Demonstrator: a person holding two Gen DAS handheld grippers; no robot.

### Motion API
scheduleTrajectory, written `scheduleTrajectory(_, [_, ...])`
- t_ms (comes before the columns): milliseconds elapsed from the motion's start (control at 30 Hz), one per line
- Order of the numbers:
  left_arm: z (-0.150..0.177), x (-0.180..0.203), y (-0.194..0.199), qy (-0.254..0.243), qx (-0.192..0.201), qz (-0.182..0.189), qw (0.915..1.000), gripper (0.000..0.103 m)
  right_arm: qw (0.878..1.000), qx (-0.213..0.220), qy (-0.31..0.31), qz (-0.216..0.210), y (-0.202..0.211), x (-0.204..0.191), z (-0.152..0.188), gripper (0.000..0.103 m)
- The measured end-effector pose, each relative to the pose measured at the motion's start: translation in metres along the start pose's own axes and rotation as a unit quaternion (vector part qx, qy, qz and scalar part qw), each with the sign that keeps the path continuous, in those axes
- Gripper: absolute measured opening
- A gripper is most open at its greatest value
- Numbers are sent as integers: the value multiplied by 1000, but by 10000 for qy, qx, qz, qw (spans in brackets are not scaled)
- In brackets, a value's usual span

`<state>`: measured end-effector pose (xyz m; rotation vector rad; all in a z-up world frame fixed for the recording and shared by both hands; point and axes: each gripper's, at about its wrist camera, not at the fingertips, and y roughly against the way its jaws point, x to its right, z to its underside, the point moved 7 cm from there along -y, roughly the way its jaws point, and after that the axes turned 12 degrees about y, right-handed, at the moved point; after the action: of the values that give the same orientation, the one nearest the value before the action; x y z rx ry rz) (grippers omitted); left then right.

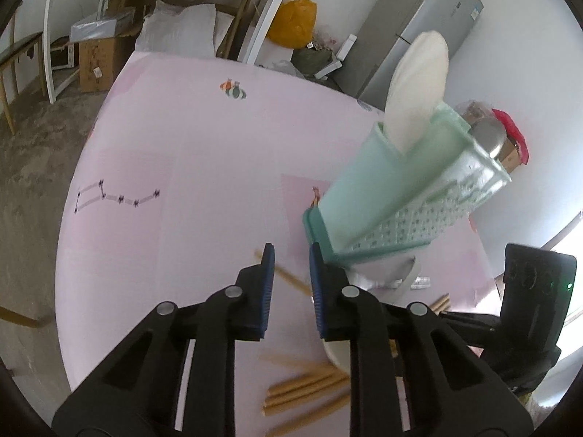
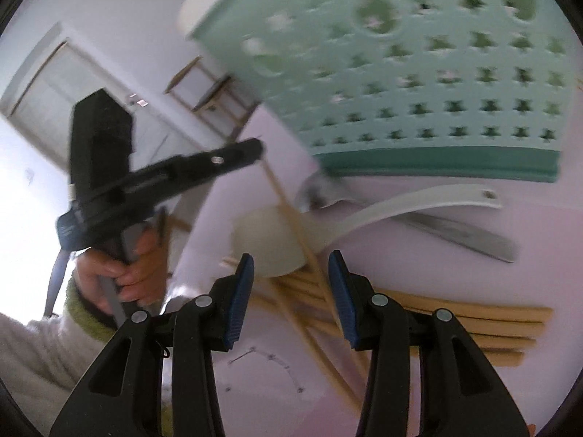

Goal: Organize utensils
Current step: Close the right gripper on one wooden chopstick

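I judge the task is only begun. In the green utensil holder (image 1: 397, 189) stands one white flat utensil (image 1: 419, 87), maybe a rice paddle, and something metal behind it that I cannot name. The rest lies on the pink tabletop (image 1: 182, 167) just in front of the holder: the wooden chopsticks (image 2: 473, 322) in a loose pile, a white ladle (image 2: 328, 225) and a metal utensil (image 2: 462, 233). My left gripper (image 1: 291, 255) and my right gripper (image 2: 291, 266) are both released and grasp nothing, the right one above the chopsticks.

No legible txt from my grippers' cams; labels on the fridge (image 1: 433, 29) & box (image 1: 96, 69) too blurry.
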<state>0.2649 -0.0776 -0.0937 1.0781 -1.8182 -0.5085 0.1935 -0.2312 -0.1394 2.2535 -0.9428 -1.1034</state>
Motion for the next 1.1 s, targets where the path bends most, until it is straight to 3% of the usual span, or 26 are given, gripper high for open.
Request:
scheduleTrajectory(267, [19,-10,25,244,15,154,9996,17,9993,-187,317,59,-18,-23,5,40])
scheduleTrajectory(467, [33,-16,34,435,-83,287,9986,17,9980,-340,467,275,-33,-34,5,27])
scheduleTrajectory(667, [38,-22,23,833,-301,439,9951,17,9978,-397,283,441,-36,-33,12,6])
scheduleTrajectory(867, [44,-21,23,878,-385,466,9943,17,9970,-216,204,721,-7,-22,17,6])
scheduleTrajectory(1100, [78,5,41,479,-638,661,9946,18,9950,-252,118,962,8,-14,32,6])
